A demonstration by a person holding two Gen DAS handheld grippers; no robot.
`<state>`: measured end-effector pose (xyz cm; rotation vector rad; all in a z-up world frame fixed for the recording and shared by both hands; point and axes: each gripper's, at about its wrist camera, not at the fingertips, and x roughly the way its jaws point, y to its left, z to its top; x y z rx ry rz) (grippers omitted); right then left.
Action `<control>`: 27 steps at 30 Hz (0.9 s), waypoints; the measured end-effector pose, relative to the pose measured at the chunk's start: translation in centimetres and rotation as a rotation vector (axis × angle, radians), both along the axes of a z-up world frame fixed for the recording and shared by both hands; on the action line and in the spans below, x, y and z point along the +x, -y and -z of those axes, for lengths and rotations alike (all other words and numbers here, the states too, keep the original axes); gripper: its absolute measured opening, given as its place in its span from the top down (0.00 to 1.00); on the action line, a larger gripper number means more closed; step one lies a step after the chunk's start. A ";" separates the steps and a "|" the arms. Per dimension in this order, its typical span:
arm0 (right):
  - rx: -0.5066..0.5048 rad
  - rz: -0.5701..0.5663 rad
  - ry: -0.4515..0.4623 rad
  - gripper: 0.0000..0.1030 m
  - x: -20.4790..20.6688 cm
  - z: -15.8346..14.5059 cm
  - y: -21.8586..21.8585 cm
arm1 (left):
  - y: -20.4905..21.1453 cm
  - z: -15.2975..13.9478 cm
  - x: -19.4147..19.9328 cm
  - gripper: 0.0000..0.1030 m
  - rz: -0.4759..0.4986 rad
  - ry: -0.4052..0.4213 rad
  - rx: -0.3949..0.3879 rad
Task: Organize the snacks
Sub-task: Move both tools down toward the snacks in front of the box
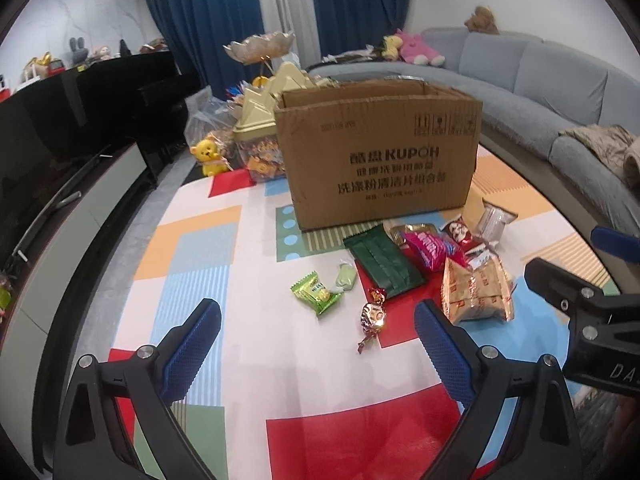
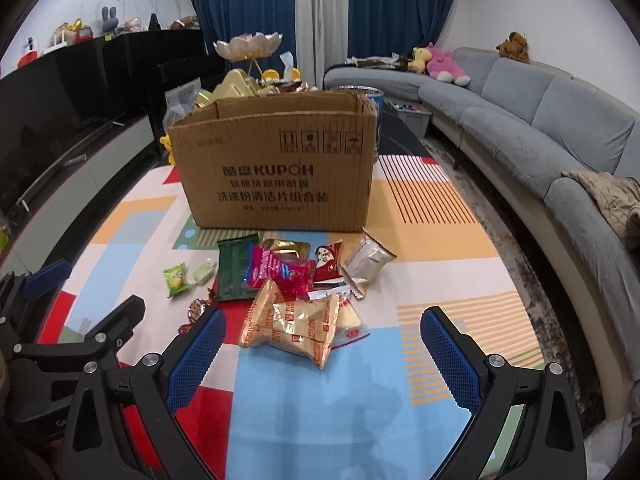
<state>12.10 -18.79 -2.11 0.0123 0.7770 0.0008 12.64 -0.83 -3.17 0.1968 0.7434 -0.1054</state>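
An open brown cardboard box [image 1: 380, 156] [image 2: 276, 172] stands on the patterned table. Loose snacks lie in front of it: a dark green pack [image 1: 384, 266] [image 2: 234, 268], a pink pack [image 1: 432, 248] [image 2: 280, 270], golden biscuit packs [image 1: 474, 292] [image 2: 292, 324], a silver pack [image 2: 368, 260], a light green candy [image 1: 318, 292] [image 2: 176, 278] and a foil-twisted candy [image 1: 372, 316]. My left gripper [image 1: 318, 348] is open and holds nothing, just short of the candies. My right gripper [image 2: 322, 352] is open too, its fingers either side of the golden packs but nearer me.
A grey sofa [image 2: 540, 120] curves along the right with plush toys on it. A dark TV cabinet [image 1: 60, 160] runs along the left. Behind the box stand a golden-lidded jar [image 1: 260, 136], a yellow bear [image 1: 208, 156] and a bowl stand [image 2: 248, 46].
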 end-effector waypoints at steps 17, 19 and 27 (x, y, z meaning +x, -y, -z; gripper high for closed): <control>0.025 0.001 -0.169 0.07 4.6 3.6 -1.2 | 1.0 4.0 3.4 0.08 0.069 -0.091 0.021; 0.034 -0.002 -0.192 0.11 5.1 4.2 -1.3 | 1.1 4.4 3.7 0.10 0.075 -0.096 0.016; 0.058 -0.005 -0.252 0.16 6.5 5.9 -1.8 | 1.4 5.8 5.0 0.21 0.102 -0.125 -0.008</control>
